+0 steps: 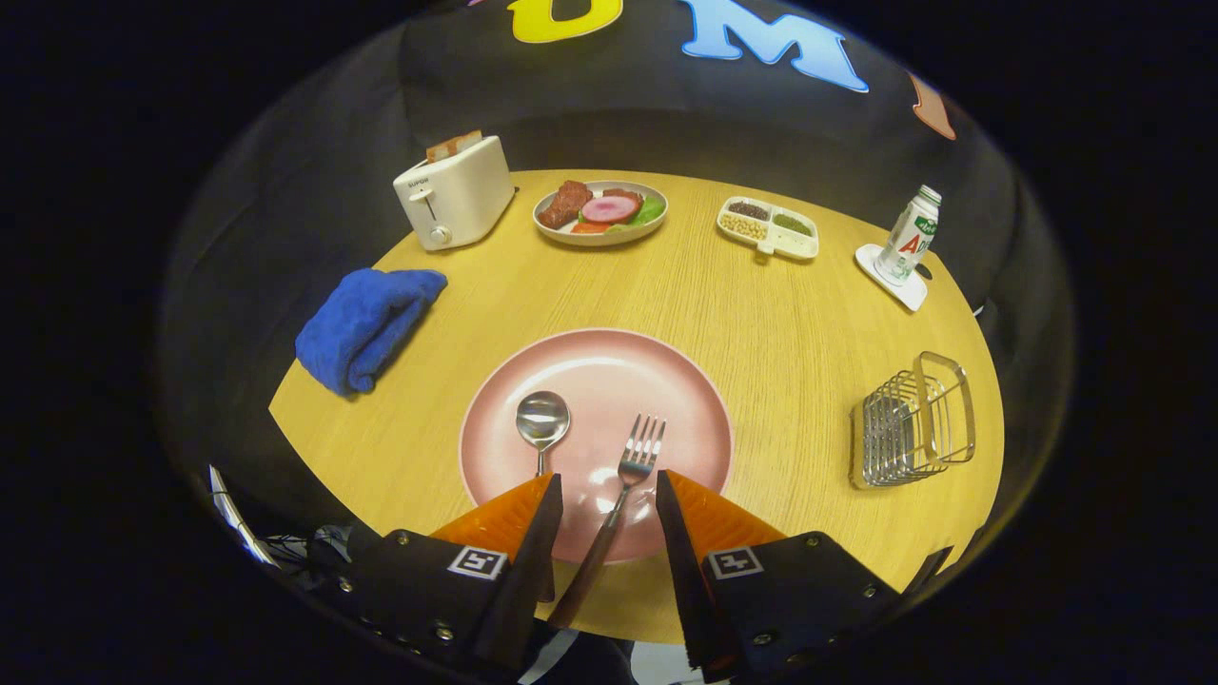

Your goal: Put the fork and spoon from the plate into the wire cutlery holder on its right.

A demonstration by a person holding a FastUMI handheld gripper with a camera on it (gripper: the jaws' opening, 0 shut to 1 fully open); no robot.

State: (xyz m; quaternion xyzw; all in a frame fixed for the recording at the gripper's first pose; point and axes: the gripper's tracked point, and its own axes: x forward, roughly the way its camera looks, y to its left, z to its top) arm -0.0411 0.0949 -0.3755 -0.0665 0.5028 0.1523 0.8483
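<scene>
**A:** Looking at the pink plate (pixel 597 381) as the anchor here. What's the gripper (pixel 609 490) doing?

**B:** It hangs over the plate's near rim with its fingers spread apart, not pressing on anything. The fork (pixel 623 485) lies on the plate with its tines pointing toward the far side, and its brown handle runs back off the near rim, right through the gap between the fingers. I can't tell if either finger touches it.

**A:** And the spoon (pixel 541 420)?

**B:** Also on the plate, left of the fork, bowl up. Its handle slips behind the left finger.

**A:** Where's the holder?

**B:** The wire cutlery holder (pixel 912 421) sits well to the right of the plate on the round wooden table (pixel 761 314), looks tipped on its side.

**A:** Other stuff around?

**B:** Left of the plate there's a folded blue towel (pixel 366 323). Beyond the plate: a white toaster (pixel 457 192) with bread in it, a dish of play food (pixel 601 211), a divided tray (pixel 767 227) of grains, and far right a small bottle (pixel 909 238) on a white coaster (pixel 891 276).
</scene>
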